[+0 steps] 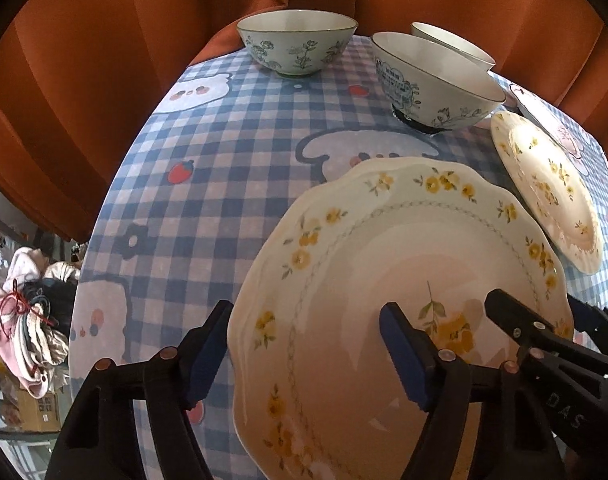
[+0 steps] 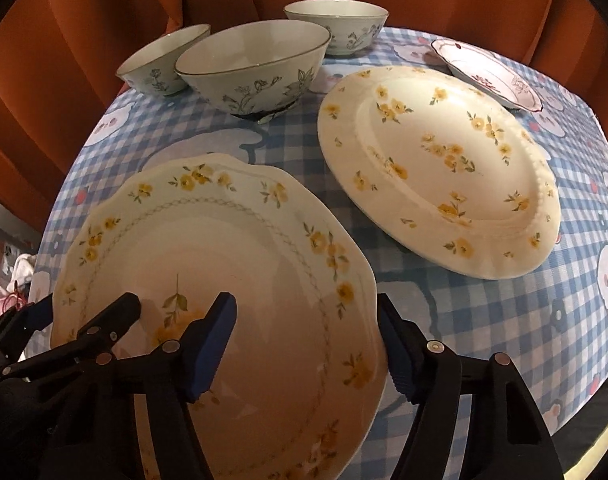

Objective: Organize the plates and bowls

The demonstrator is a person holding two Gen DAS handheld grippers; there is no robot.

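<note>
A white scalloped plate (image 1: pixel 384 248) (image 2: pixel 224 248) with yellow flowers lies flat on the checked tablecloth (image 1: pixel 204 200), closest to both cameras. My left gripper (image 1: pixel 306 356) is open and straddles the plate's left rim, one blue pad outside the rim and one over the plate's face. On the opposite side my right gripper (image 2: pixel 306 352) is open and straddles the right rim in the same way. Neither pair of pads presses on the plate. A round plate (image 2: pixel 444 160) with yellow flowers lies to the right. Three pale floral bowls (image 2: pixel 252 64) (image 2: pixel 160 64) (image 2: pixel 336 26) stand at the back.
A small pink-patterned dish (image 2: pixel 488 76) sits at the far right corner. An orange curtain (image 1: pixel 84 80) hangs close behind the table. Past the table's left edge, a pile of cloth (image 1: pixel 24 320) and boxes lies lower down. Bare tablecloth (image 2: pixel 464 320) stretches in front of the round plate.
</note>
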